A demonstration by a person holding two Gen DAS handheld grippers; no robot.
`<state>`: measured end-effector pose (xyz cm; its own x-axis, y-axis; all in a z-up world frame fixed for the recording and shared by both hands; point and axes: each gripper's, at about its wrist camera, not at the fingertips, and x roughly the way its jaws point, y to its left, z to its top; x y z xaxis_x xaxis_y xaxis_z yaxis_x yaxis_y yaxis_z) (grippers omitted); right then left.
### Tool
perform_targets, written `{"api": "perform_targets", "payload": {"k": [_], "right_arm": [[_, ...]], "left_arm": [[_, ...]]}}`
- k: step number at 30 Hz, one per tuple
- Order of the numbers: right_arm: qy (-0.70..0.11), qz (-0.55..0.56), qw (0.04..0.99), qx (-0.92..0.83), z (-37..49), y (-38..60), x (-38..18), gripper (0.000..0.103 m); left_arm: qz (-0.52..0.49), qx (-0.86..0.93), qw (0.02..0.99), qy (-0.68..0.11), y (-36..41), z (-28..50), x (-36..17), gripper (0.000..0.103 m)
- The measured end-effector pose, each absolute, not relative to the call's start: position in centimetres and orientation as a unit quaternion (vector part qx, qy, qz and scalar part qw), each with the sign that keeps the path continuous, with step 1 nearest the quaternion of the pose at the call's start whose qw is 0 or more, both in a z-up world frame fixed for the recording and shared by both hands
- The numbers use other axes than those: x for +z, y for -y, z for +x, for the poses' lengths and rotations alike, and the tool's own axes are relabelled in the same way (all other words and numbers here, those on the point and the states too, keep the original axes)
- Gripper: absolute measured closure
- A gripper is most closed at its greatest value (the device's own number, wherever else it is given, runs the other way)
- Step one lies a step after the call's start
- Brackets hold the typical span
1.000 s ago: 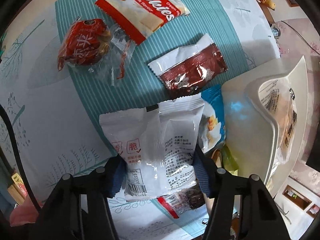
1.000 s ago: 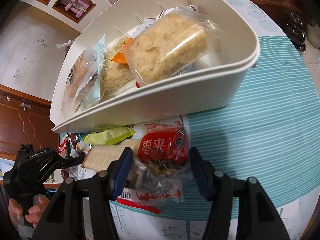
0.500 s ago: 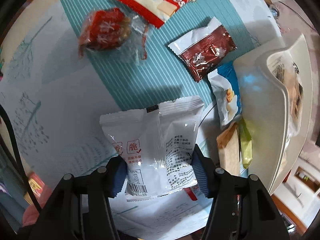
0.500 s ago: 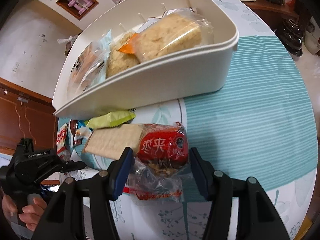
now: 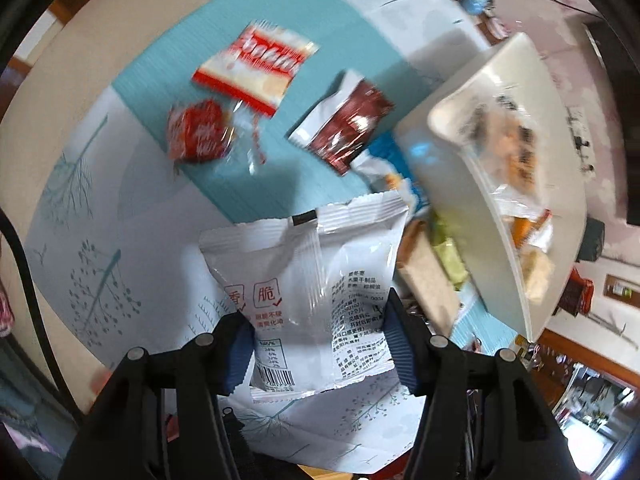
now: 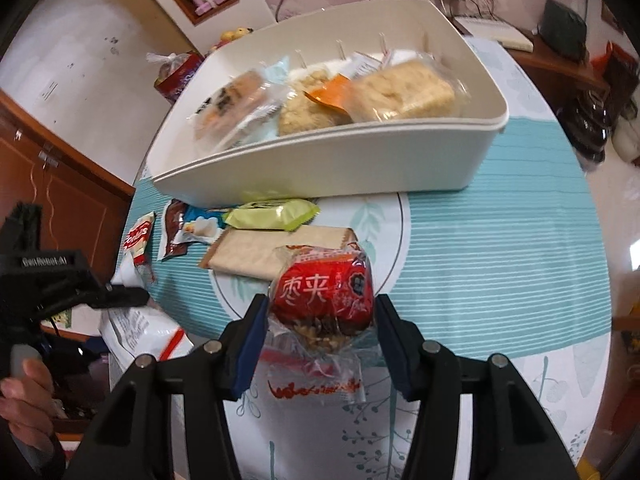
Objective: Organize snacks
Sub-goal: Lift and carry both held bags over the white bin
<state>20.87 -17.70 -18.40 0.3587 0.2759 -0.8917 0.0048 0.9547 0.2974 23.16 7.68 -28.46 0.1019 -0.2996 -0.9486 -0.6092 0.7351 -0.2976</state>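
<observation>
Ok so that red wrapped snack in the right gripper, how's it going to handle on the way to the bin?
The red wrapped snack looks small, probably light. Its clear wrapper tail hangs crinkled below the right gripper, so likely floppy there and possibly slippery. The nutty filling may crumble if squeezed hard.

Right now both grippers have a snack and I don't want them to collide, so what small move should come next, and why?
Probably carry the right gripper, whose jaws have just been closing on the red date snack, forward over the white bin's near wall and release there. That snack is already off the table and the bin sits straight ahead. The left gripper can wait with its white packet.
</observation>
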Motion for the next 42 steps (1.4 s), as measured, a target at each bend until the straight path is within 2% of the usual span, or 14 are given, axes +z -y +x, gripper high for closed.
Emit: {"api": "perform_targets", "payload": {"k": [13, 24, 31, 42], "right_arm": [[-0.473, 0.066, 0.872, 0.105, 21.2, 15.9, -12.8, 0.05], [-0.386, 0.01, 0.917, 0.1, 22.3, 15.6, -9.8, 0.05], [-0.344, -0.01, 0.936, 0.079, 23.5, 16.1, -9.0, 0.049], [-0.322, -0.043, 0.944, 0.051, 25.3, 16.4, -10.3, 0.047]], "left_arm": [[-0.288, 0.047, 0.731, -0.617, -6.5, 26.2, -21.2, 0.046], [-0.219, -0.053, 0.806, -0.547, -2.1, 29.4, -16.4, 0.046], [-0.197, -0.097, 0.837, -0.502, 0.6, 31.2, -15.9, 0.046], [-0.203, -0.154, 0.847, -0.466, 2.1, 33.8, -18.4, 0.046]]}}
